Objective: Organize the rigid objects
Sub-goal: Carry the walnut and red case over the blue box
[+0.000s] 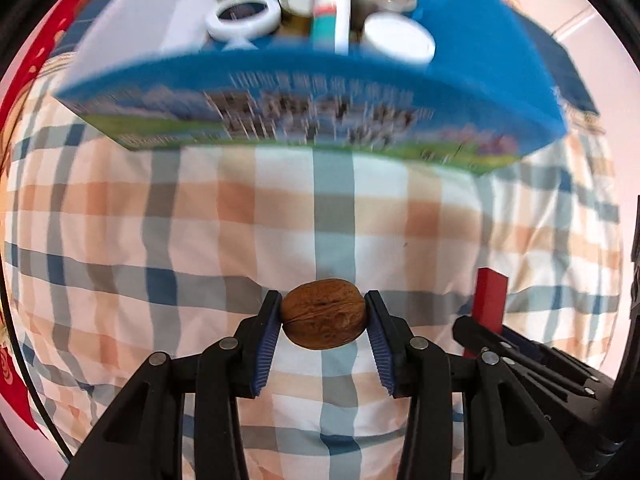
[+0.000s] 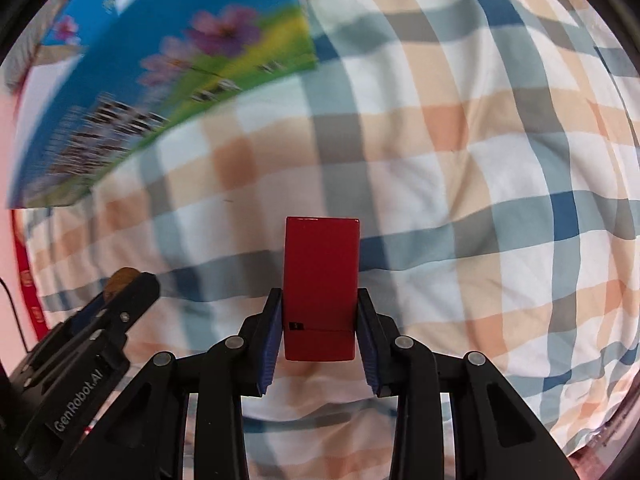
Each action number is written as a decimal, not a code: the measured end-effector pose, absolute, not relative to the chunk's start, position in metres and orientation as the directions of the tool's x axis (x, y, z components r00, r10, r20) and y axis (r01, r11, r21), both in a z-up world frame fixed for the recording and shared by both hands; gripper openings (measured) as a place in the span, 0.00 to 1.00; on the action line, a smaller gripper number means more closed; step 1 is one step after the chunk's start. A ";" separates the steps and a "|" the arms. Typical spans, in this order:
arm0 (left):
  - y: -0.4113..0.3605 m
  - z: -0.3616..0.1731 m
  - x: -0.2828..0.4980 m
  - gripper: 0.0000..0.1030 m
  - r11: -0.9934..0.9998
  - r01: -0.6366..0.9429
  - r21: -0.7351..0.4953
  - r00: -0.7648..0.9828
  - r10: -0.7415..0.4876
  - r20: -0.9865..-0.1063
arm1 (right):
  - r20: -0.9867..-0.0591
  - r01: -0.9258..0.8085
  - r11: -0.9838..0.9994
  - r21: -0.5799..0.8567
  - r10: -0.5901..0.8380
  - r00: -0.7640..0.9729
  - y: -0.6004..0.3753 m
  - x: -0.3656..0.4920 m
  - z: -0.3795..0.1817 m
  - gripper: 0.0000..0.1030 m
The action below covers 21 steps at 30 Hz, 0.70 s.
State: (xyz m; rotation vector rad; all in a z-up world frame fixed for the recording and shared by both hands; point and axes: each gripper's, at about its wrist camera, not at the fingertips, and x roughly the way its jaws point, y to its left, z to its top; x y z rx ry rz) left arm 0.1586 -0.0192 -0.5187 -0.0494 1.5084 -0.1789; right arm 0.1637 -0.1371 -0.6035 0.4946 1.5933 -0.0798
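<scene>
a brown, ridged walnut in its shell (image 1: 323, 314) sits pinched between the blue ribbed pads (image 1: 267, 344) of the left gripper (image 1: 323, 316), its seam running roughly crosswise; the jaws are closed only as far as the nut's width allows, and it hangs clear above the cloth. just to its right, a glossy red rectangular wooden block (image 2: 320, 288) stands upright in the right gripper (image 2: 320, 320), clamped by its lower part with most of its length sticking out past the fingertips. in the left wrist view the same block shows as a red sliver at the lower right, so the two tools are side by side and close.

ahead of both lies a shallow blue cardboard box with printed flowers and grass on its side (image 1: 320, 120), resting on a checked bedsheet in orange, blue and grey (image 1: 160, 220). inside it are a white plastic ring (image 1: 242, 16), a white tube with a green and red label (image 1: 330, 12), a white round lid (image 1: 400, 38) and what look like small tins, blurred.

as a judgement, the sorting is well on: several pieces are in the box, and two more are in hand but not yet over its rim. what remains is to carry them across the near wall and let go inside. whether other loose items wait elsewhere cannot be told; none shows on the visible sheet.
</scene>
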 end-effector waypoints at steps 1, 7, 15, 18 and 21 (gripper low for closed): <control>-0.013 -0.509 0.159 0.38 0.985 0.081 -0.154 0.068 -0.160 -0.985 | -0.962 0.363 0.895 0.259 0.271 0.018 -0.135 0.166 -0.599 0.35; 0.003 -0.450 0.204 0.38 0.979 0.073 -0.189 0.176 -0.199 -0.964 | -0.943 0.329 0.884 0.333 0.305 0.133 -0.124 0.191 -0.547 0.35; -0.011 -0.402 0.255 0.38 0.977 0.084 -0.198 0.271 -0.214 -0.939 | -0.902 0.253 0.875 0.412 0.351 0.251 -0.154 0.221 -0.456 0.35; -0.012 -0.402 0.277 0.38 0.978 0.086 -0.192 0.291 -0.208 -0.934 | -0.893 0.239 0.875 0.421 0.354 0.279 -0.165 0.232 -0.436 0.35; -0.006 -0.408 0.296 0.38 0.980 0.084 -0.182 0.293 -0.199 -0.935 | -0.894 0.231 0.883 0.409 0.337 0.295 -0.167 0.251 -0.436 0.35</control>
